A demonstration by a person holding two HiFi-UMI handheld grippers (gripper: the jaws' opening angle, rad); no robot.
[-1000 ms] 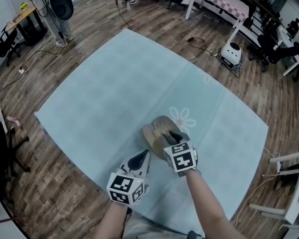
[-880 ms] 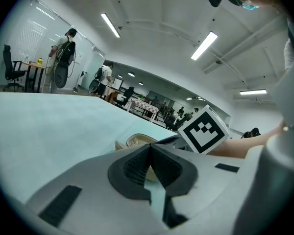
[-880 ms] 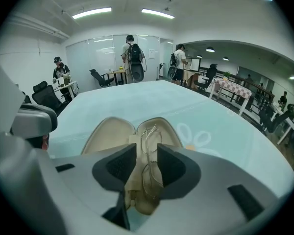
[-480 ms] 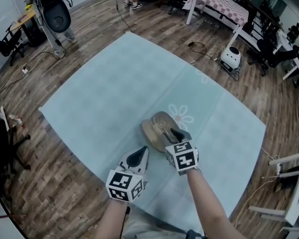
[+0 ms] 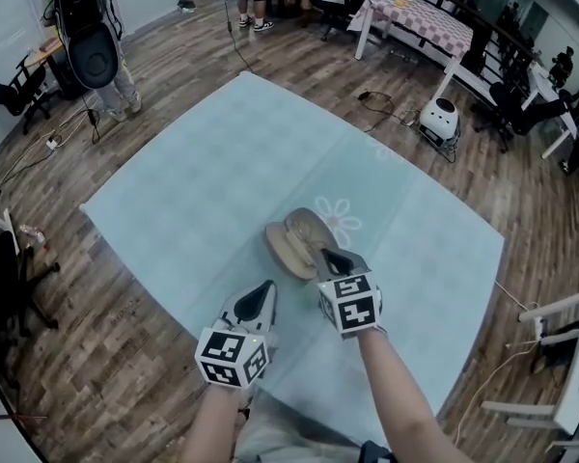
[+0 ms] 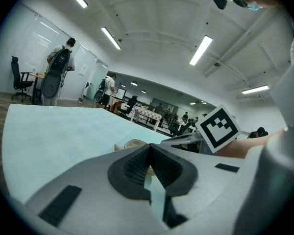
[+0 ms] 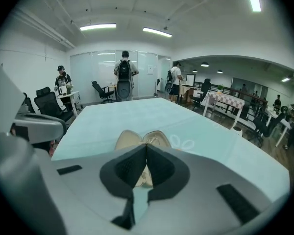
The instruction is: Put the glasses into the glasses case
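An open tan glasses case (image 5: 282, 249) lies on the pale blue tablecloth (image 5: 203, 181), with the glasses (image 5: 305, 231) lying in its far half. My right gripper (image 5: 330, 257) hovers just at the case's near right edge. Its jaws have just been closing and now stand shut with nothing between them. In the right gripper view the case (image 7: 125, 140) and the glasses (image 7: 155, 139) show right past the closed tips (image 7: 146, 148). My left gripper (image 5: 264, 289) hangs nearer me, left of the right one and apart from the case. Its pads meet with nothing between them (image 6: 149, 147).
The table's near edge (image 5: 270, 394) runs just below both grippers. On the wooden floor around stand a white round device (image 5: 436, 119), a checkered table (image 5: 415, 13) and chairs. People stand at the far left (image 5: 87, 37).
My right gripper has drawn back from over the case towards its near edge and risen. The left gripper has shifted a little left and up. The case has not moved.
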